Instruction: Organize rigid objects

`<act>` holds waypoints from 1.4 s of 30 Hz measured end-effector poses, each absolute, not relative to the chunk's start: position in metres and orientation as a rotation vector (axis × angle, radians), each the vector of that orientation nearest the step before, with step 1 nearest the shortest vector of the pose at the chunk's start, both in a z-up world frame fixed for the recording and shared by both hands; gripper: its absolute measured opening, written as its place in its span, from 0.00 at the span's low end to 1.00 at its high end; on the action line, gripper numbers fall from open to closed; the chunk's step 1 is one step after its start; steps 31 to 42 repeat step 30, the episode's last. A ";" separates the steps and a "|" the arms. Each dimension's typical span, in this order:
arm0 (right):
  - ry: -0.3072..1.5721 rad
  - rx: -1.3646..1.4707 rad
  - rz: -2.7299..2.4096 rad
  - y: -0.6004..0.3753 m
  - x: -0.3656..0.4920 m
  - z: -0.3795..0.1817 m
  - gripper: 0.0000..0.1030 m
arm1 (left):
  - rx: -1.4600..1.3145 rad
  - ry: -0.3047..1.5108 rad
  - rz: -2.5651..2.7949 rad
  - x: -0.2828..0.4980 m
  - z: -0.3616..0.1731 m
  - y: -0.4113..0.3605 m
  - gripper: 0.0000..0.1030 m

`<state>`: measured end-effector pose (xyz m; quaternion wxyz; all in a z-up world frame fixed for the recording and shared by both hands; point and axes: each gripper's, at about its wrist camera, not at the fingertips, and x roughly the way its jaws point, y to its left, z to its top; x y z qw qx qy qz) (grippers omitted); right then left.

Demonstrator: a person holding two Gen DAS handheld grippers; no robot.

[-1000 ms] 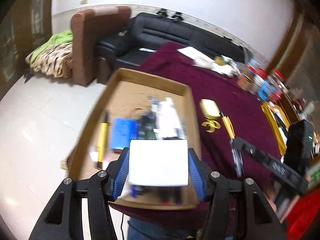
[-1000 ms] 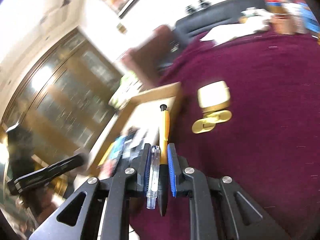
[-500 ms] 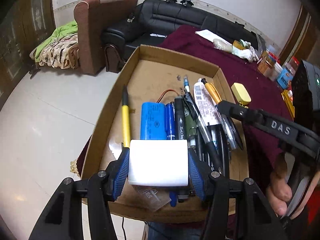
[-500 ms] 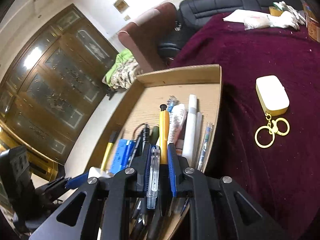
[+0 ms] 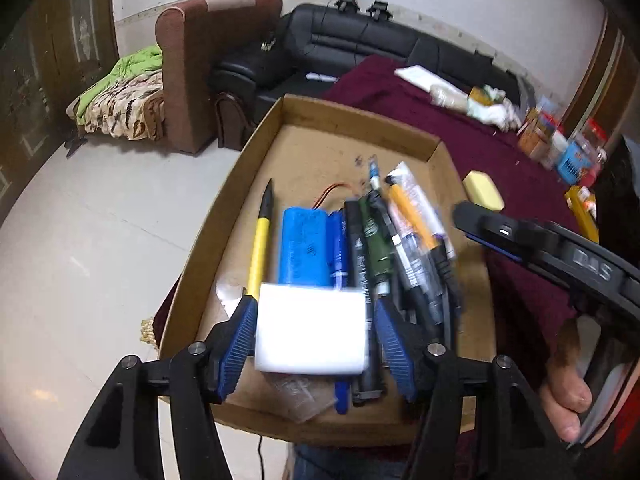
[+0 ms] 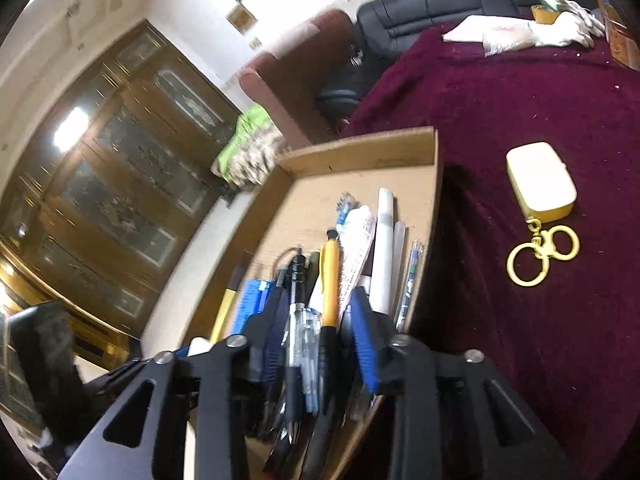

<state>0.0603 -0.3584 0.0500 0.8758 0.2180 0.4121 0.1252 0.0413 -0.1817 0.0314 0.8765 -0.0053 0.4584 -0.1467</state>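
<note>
Dark red cloth (image 6: pixel 520 92) covers the big table, and a black sofa (image 5: pixel 360 52) stands behind it by the wall. On the cloth sits a flat brown box (image 5: pixel 256 168). Many pens (image 5: pixel 400 240) lie side by side in the box, with a blue battery (image 5: pixel 306 248) and a yellow pen (image 5: pixel 258 252) beside them. They all point the long way, from the near edge to the far edge.

Next comes the left gripper (image 5: pixel 312 336). It is clamped on a white block (image 5: pixel 312 328) and hangs over the near end of the box, right above the battery and pens. Its jaws look a bit loose on the right side.

The right gripper (image 6: pixel 316 336) is over the right part of the box. Its jaws stand apart, and the orange pen (image 6: pixel 330 276) and clear pen (image 6: pixel 304 344) lie between them, maybe let go already.

A small yellow case (image 6: pixel 540 178) with gold rings (image 6: pixel 540 256) lies out on the cloth, well to the right of the box. It is the last thing outside. The right gripper is nearer to it, so that one would likely reach for it.
</note>
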 end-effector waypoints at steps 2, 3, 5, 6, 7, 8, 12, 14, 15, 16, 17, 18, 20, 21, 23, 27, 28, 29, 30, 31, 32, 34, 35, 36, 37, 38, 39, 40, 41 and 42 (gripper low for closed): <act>0.830 0.491 0.273 -0.370 0.042 0.057 0.37 | -0.021 0.926 -0.298 0.033 0.037 -0.185 0.69; 0.821 0.510 0.270 -0.375 0.032 0.059 0.39 | -0.021 0.898 -0.298 0.025 0.041 -0.190 0.72; 0.807 0.535 0.269 -0.383 0.010 0.063 0.40 | -0.009 0.841 -0.292 0.008 0.050 -0.201 0.78; 0.800 0.535 0.263 -0.385 0.000 0.064 0.42 | 0.000 0.811 -0.280 0.000 0.054 -0.208 0.82; 0.792 0.532 0.246 -0.387 -0.009 0.065 0.43 | 0.015 0.774 -0.262 -0.011 0.058 -0.216 0.87; 0.783 0.520 0.220 -0.388 -0.020 0.066 0.45 | 0.030 0.759 -0.254 -0.016 0.060 -0.220 0.90; 0.769 0.454 0.162 -0.386 -0.048 0.070 0.48 | 0.133 0.714 -0.200 -0.037 0.068 -0.239 0.91; 0.774 0.462 0.161 -0.388 -0.053 0.071 0.48 | 0.149 0.714 -0.205 -0.043 0.071 -0.241 0.91; 0.772 0.471 0.166 -0.389 -0.056 0.072 0.48 | 0.152 0.714 -0.204 -0.046 0.072 -0.241 0.91; 0.768 0.476 0.170 -0.390 -0.057 0.074 0.48 | 0.159 0.710 -0.197 -0.050 0.072 -0.240 0.91; 0.761 0.473 0.171 -0.388 -0.059 0.076 0.48 | 0.166 0.704 -0.191 -0.053 0.073 -0.239 0.91; 0.756 0.466 0.174 -0.386 -0.060 0.078 0.48 | 0.176 0.699 -0.185 -0.055 0.073 -0.238 0.92; 0.747 0.444 0.175 -0.380 -0.062 0.083 0.49 | 0.195 0.701 -0.172 -0.058 0.072 -0.238 0.92; 0.746 0.437 0.176 -0.377 -0.062 0.084 0.50 | 0.199 0.700 -0.168 -0.058 0.072 -0.236 0.92; 0.746 0.419 0.176 -0.372 -0.065 0.086 0.51 | 0.198 0.692 -0.157 -0.059 0.072 -0.233 0.92; 0.747 0.388 0.169 -0.362 -0.064 0.089 0.53 | 0.176 0.697 -0.126 -0.050 0.070 -0.217 0.94; 0.746 0.381 0.168 -0.360 -0.065 0.088 0.53 | 0.171 0.692 -0.111 -0.047 0.069 -0.212 0.94; 0.746 0.373 0.167 -0.357 -0.065 0.088 0.53 | 0.164 0.673 -0.101 -0.047 0.070 -0.207 0.94; 0.748 0.369 0.167 -0.355 -0.064 0.087 0.53 | 0.160 0.663 -0.096 -0.047 0.070 -0.205 0.94; 0.748 0.369 0.167 -0.355 -0.064 0.087 0.53 | 0.160 0.663 -0.096 -0.047 0.070 -0.205 0.94; 0.748 0.369 0.167 -0.355 -0.064 0.087 0.53 | 0.160 0.663 -0.096 -0.047 0.070 -0.205 0.94; 0.748 0.369 0.167 -0.355 -0.064 0.087 0.53 | 0.160 0.663 -0.096 -0.047 0.070 -0.205 0.94; 0.748 0.369 0.167 -0.355 -0.064 0.087 0.53 | 0.160 0.663 -0.096 -0.047 0.070 -0.205 0.94; 0.748 0.369 0.167 -0.355 -0.064 0.087 0.53 | 0.160 0.663 -0.096 -0.047 0.070 -0.205 0.94; 0.748 0.369 0.167 -0.355 -0.064 0.087 0.53 | 0.160 0.663 -0.096 -0.047 0.070 -0.205 0.94; 0.748 0.369 0.167 -0.355 -0.064 0.087 0.53 | 0.160 0.663 -0.096 -0.047 0.070 -0.205 0.94; 0.748 0.369 0.167 -0.355 -0.064 0.087 0.53 | 0.160 0.663 -0.096 -0.047 0.070 -0.205 0.94; 0.748 0.369 0.167 -0.355 -0.064 0.087 0.53 | 0.160 0.663 -0.096 -0.047 0.070 -0.205 0.94; 0.748 0.369 0.167 -0.355 -0.064 0.087 0.53 | 0.160 0.663 -0.096 -0.047 0.070 -0.205 0.94; 0.748 0.369 0.167 -0.355 -0.064 0.087 0.53 | 0.160 0.663 -0.096 -0.047 0.070 -0.205 0.94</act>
